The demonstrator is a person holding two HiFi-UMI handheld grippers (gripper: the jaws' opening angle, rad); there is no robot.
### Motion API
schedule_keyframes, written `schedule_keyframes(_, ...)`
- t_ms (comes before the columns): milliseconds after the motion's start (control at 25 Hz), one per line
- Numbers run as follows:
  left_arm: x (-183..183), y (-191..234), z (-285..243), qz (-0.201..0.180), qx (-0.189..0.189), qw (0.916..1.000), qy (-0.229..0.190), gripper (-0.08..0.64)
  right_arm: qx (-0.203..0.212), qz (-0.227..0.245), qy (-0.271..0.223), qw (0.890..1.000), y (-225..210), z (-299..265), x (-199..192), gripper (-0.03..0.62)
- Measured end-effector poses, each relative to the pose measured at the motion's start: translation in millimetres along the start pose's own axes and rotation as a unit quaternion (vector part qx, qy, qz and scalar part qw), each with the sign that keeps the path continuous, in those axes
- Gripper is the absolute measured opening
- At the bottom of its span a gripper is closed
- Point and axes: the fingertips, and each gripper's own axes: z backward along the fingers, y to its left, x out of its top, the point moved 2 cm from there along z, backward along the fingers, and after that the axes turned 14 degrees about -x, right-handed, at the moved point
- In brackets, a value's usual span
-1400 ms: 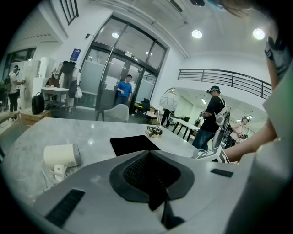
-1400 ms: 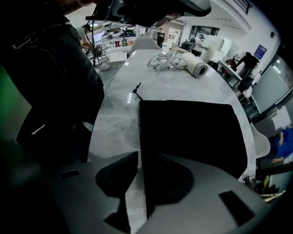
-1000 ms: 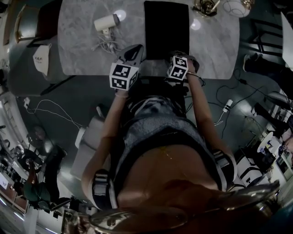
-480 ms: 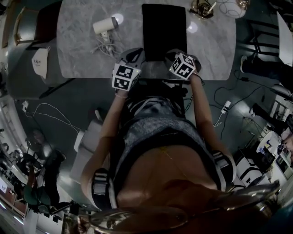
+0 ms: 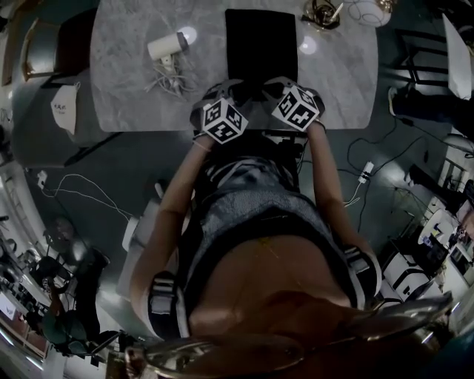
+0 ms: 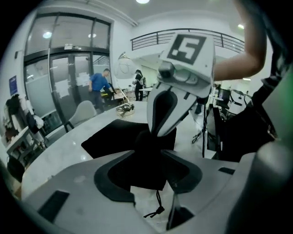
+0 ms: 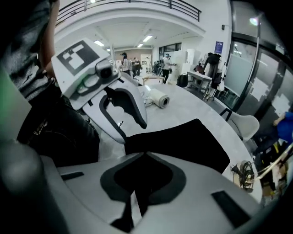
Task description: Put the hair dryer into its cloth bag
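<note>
The black cloth bag (image 5: 261,43) lies flat on the marble table (image 5: 126,89). The white hair dryer (image 5: 166,46) rests to its left beside its coiled cord (image 5: 169,74); it also shows in the right gripper view as the hair dryer (image 7: 158,100). Both grippers are at the bag's near edge. My left gripper (image 5: 226,95) (image 6: 153,201) has just been opening; black cloth and the drawstring (image 6: 157,209) lie between its parted jaws. My right gripper (image 5: 280,85) (image 7: 135,204) is shut on the bag's edge and holds it slightly raised.
A brass ornament (image 5: 321,12) and a white cable loop (image 5: 368,11) sit at the table's far edge. A white mask (image 5: 64,105) lies on a chair at the left. Cables and a power strip (image 5: 368,172) run over the floor at the right.
My left gripper has slid right to the bag's near edge and rolled, its jaws parting. The right gripper has risen a little with the bag's edge in it.
</note>
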Motion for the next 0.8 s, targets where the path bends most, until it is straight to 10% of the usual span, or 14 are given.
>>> schedule_keyframes(240,-2.2,7.7,-25.2,-0.092,0.024,0.9934,0.063,0.152,-0.011,-0.004,-0.010,1.000,-4.5,10.1,9.0,0.067)
schedule_keyframes(680,13.9,38.9,-2.6,-0.099,0.058,0.9920,0.053,0.026,-0.055,0.006,-0.031,0.998,-15.1,18.7,25.7,0.074)
schedule_keyframes(800,18.7,45.6,7.1,-0.082,0.059,0.9939,0.045,0.026,-0.082,0.012,-0.015,0.996,-16.7,17.8,21.6,0.258)
